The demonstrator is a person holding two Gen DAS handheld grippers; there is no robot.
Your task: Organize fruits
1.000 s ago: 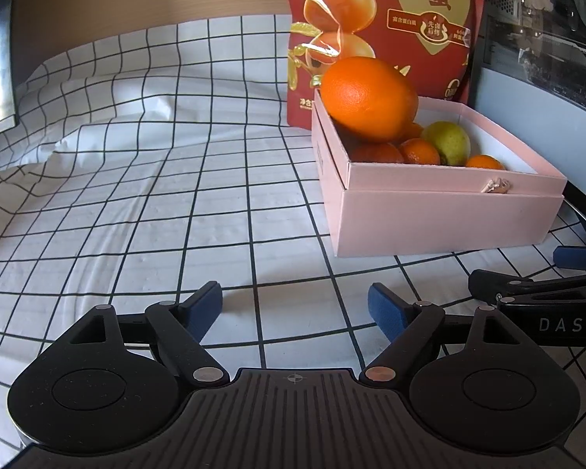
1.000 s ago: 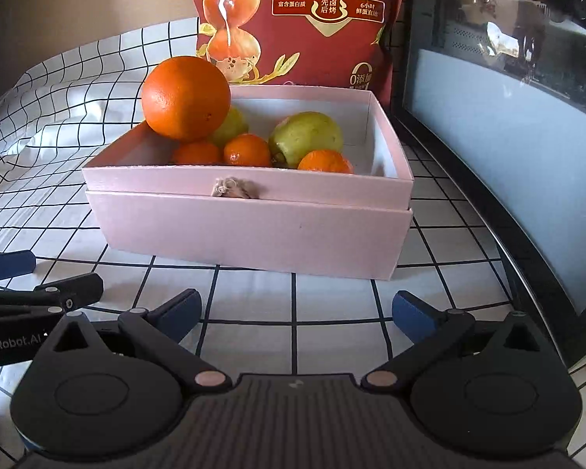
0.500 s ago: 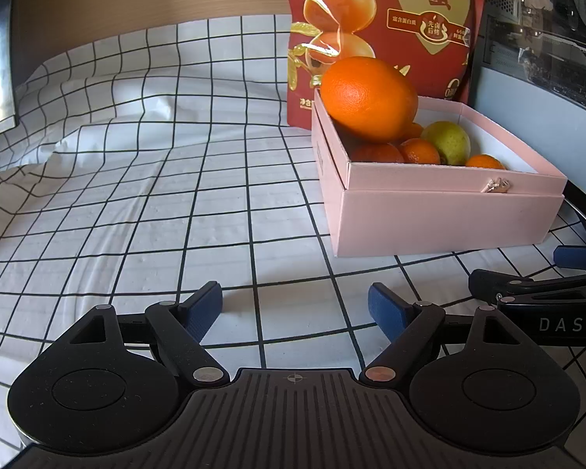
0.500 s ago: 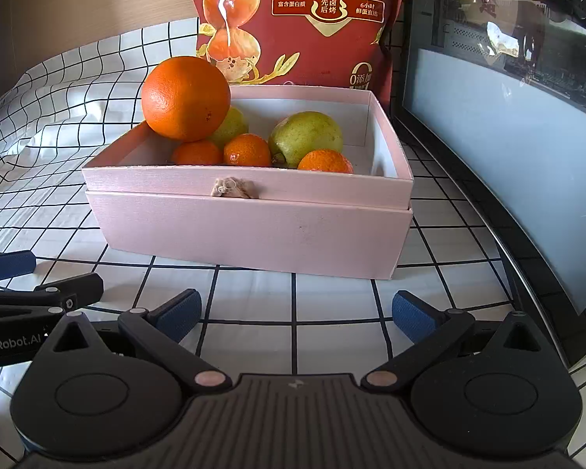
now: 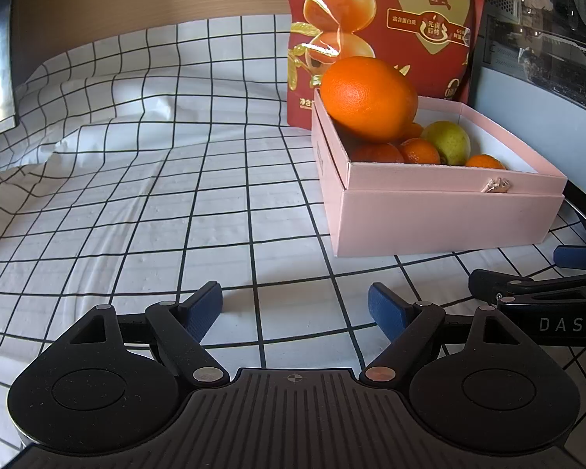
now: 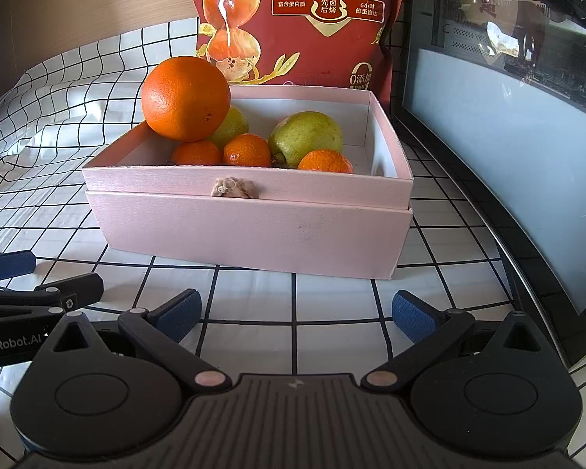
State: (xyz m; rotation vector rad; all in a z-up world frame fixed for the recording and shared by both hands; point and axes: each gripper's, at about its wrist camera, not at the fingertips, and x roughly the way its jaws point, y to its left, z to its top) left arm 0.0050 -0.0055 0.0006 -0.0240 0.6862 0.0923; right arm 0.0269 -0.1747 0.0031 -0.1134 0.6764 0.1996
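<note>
The left gripper [image 5: 295,306], black with blue ribbed pads, hovered low over the white black-gridded tablecloth [image 5: 136,203] with its fingers spread wide and nothing between them. The right gripper [image 6: 295,314], of the same build, was likewise splayed wide and empty, just above the cloth. Each showed in the other's view: the right gripper lay at about 3 o'clock in the left wrist view, and the left gripper sat at about 9 o'clock in the right wrist view.

The open pink cardboard box [image 6: 254,230] stood on the cloth at 12 o'clock from the right gripper and at roughly 2 o'clock from the left one, apart from both. All the fruit lay inside it. A large round orange [image 6: 186,98] perched at the box's left rear side, at about 11 o'clock in the right wrist view, resting on the fruit below and rising above the rim. Under and beside it were a partly hidden green pear [image 6: 230,127], a second green pear [image 6: 306,138] toward the box's middle, and three small tangerines [image 6: 247,150] lined along the front wall.

A tall red snack bag [image 6: 293,19] with printed eggs stood upright just behind the box at 12 o'clock. A dark glass-fronted panel [image 6: 508,117] ran along 3 o'clock.
</note>
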